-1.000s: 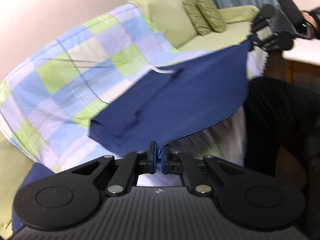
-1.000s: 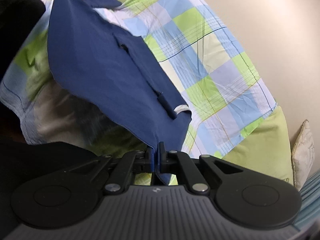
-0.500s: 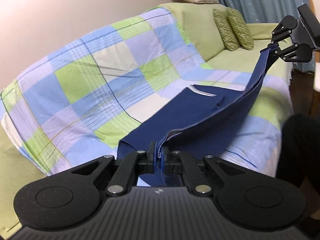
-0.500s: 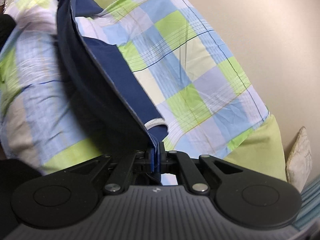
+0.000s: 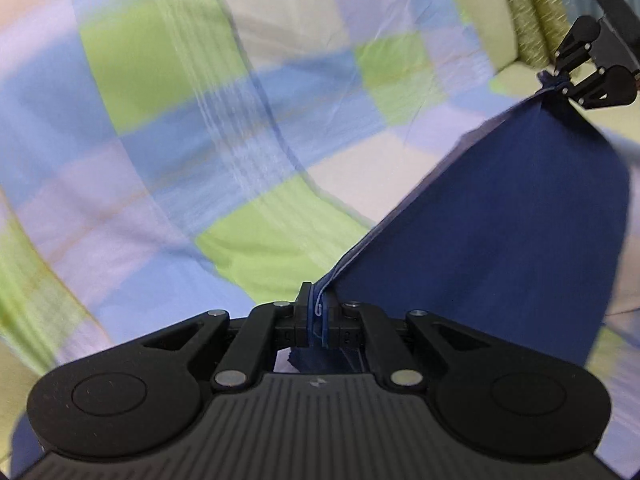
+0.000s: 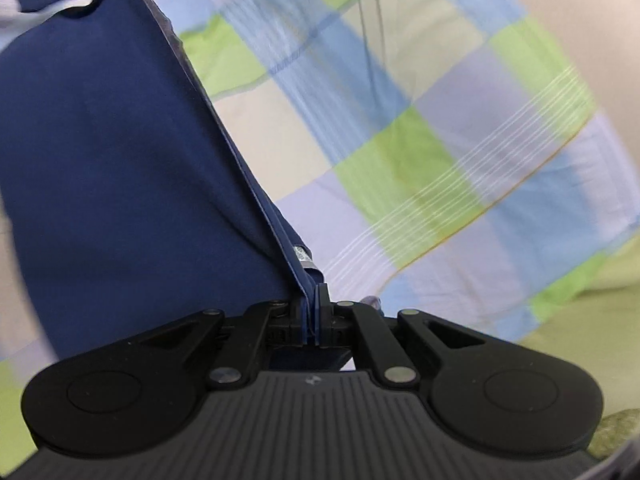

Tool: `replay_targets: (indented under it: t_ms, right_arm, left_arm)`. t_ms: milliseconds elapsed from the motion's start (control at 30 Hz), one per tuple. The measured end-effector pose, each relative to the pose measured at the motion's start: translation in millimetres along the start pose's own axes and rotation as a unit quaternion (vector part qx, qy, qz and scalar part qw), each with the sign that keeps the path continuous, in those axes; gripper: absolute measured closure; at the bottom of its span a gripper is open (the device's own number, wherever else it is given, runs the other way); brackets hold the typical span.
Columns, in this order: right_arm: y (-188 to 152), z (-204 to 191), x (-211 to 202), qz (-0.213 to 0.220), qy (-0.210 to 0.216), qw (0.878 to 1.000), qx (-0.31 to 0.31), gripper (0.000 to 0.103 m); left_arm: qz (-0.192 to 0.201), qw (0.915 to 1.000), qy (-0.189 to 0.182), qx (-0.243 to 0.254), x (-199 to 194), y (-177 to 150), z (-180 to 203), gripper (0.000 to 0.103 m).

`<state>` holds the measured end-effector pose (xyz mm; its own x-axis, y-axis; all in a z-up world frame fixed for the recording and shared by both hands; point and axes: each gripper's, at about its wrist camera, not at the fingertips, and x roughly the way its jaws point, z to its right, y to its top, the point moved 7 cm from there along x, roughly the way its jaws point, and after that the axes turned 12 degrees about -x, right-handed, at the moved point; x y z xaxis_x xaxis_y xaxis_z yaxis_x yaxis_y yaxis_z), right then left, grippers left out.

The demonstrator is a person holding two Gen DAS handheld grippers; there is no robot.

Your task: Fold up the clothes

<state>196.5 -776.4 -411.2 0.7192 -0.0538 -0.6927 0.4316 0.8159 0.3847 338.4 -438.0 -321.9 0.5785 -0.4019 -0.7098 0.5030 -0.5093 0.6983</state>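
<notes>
Your left gripper (image 5: 319, 314) is closed on one corner of the navy blue garment (image 5: 500, 232), with the hem pinched between its pads. From there the cloth runs toward 2 o'clock in the left wrist view, up to your right gripper (image 5: 554, 82), which clamps the other corner. In the right wrist view, the right gripper (image 6: 316, 312) also has its jaws pressed together on the garment's (image 6: 120, 140) folded edge. The cloth fills the side from 9 to 11 o'clock there. The garment hangs stretched between both grippers above the checked blanket (image 5: 180, 120) in blue, green and white. Two patterned green cushions (image 5: 534, 20) lie at 1 o'clock in the left wrist view.
</notes>
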Motion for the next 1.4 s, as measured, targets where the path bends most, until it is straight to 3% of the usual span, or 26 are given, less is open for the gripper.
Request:
replay_targets:
  t_ms: [67,167,233,333,400,533,667,733,800,867,967,1033,1067,1100,1167,1333,1400]
  right_arm:
    - [-4,-4,32,-0.017,0.027,0.999,0.01,0.101]
    - [-14,-14,64,-0.022,0.035,0.999,0.015,0.095]
    - [-22,-5,59,0.007,0.022,0.998,0.064,0.086]
    - [-37,13,47,0.039,0.012,0.988,0.148,0.081]
    - [-58,29,34,0.063,0.013,0.968,0.244,0.079]
    - [-86,20,23,0.059,0.019,0.946,0.319,0.074]
    - [-97,-3,20,0.043,0.032,0.95,0.309,0.07]
    - [-98,-5,8,0.04,-0.005,0.949,0.313,0.07]
    - [-94,-6,-6,0.057,-0.013,0.945,0.323,0.07]
    - [-77,-30,-37,0.091,-0.009,0.946,0.312,0.069]
    - [-54,-78,-67,0.107,-0.006,0.964,0.245,0.066]
    - [-49,-108,-76,0.095,-0.021,0.978,0.184,0.065]
    - [-47,-125,-81,0.085,-0.032,0.985,0.146,0.063]
    - [-48,-132,-82,0.077,-0.038,0.989,0.124,0.061]
    - [-56,-155,-82,0.045,-0.057,0.996,0.044,0.057]
    - [-58,-170,-67,0.012,-0.092,0.992,-0.081,0.056]
    - [-54,-172,-60,0.014,-0.103,0.987,-0.123,0.056]
  left_arm:
    - [-0.03,0.9993,-0.007,-0.019,42,-15,-7,0.101]
    - [-0.024,0.9993,-0.007,-0.027,52,-23,-9,0.096]
    - [-0.017,0.9993,-0.008,-0.032,51,-26,-11,0.093]
    - [-0.007,0.9991,0.0,-0.043,45,-27,-19,0.092]
    - [-0.004,0.9987,0.007,-0.05,41,-26,-24,0.09]
    - [-0.008,0.997,0.032,-0.07,32,-28,-34,0.09]
    - [-0.006,0.9964,0.038,-0.076,9,-38,-34,0.09]
    - [0.011,0.9976,0.032,-0.061,-17,-46,-23,0.089]
    - [0.022,0.9984,0.024,-0.045,-32,-53,-12,0.078]
    - [0.046,0.9989,-0.003,0.002,-64,-66,16,0.061]
    - [0.073,0.9923,-0.03,0.096,-98,-88,60,0.054]
    - [0.077,0.9819,-0.04,0.168,-111,-105,90,0.046]
    - [0.075,0.971,-0.037,0.224,-113,-118,111,0.044]
    - [0.073,0.9663,-0.035,0.245,-113,-123,118,0.044]
    - [0.07,0.9467,-0.001,0.314,-99,-136,137,0.044]
    - [0.069,0.9277,0.049,0.364,-67,-132,145,0.043]
    - [0.072,0.9154,0.079,0.388,-54,-125,143,0.043]
